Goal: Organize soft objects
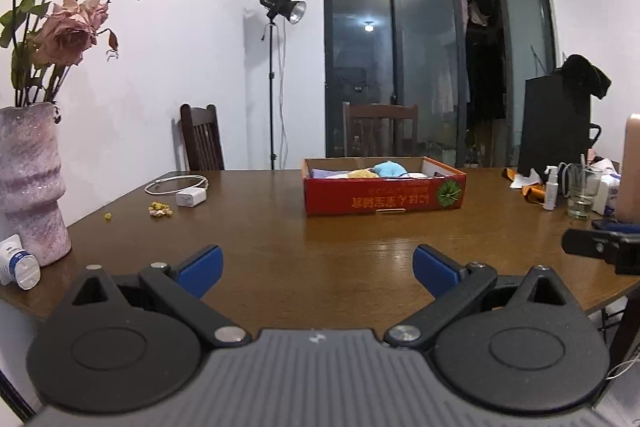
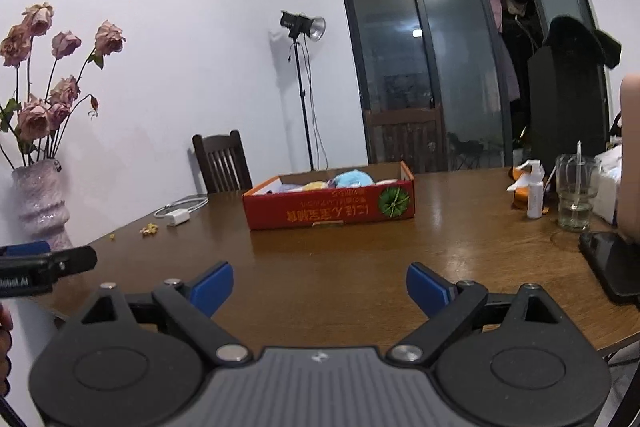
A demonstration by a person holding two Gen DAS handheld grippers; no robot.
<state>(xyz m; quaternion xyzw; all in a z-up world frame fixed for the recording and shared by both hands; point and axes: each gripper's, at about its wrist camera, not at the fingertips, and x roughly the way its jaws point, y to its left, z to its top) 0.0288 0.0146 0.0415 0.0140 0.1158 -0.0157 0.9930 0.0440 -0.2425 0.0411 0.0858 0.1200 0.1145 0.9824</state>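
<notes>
A red cardboard box (image 1: pixel 384 201) sits on the brown wooden table (image 1: pixel 280 247), toward its far side. Inside it lie soft objects: a blue plush (image 1: pixel 390 169), a yellow one (image 1: pixel 362 173) and pale cloth. The box also shows in the right wrist view (image 2: pixel 332 209), with the blue plush (image 2: pixel 354 178) and the yellow one (image 2: pixel 316 185). My left gripper (image 1: pixel 318 269) is open and empty above the near table edge. My right gripper (image 2: pixel 320 287) is open and empty, also near the front edge. Both are well short of the box.
A pink vase of dried roses (image 1: pixel 30 183) and a white tube (image 1: pixel 18 263) stand at the left edge. A white charger with cable (image 1: pixel 191 195) and yellow crumbs (image 1: pixel 160 209) lie left of the box. A spray bottle (image 2: pixel 535 191), a glass (image 2: pixel 575 193) and a phone (image 2: pixel 614 265) are at the right.
</notes>
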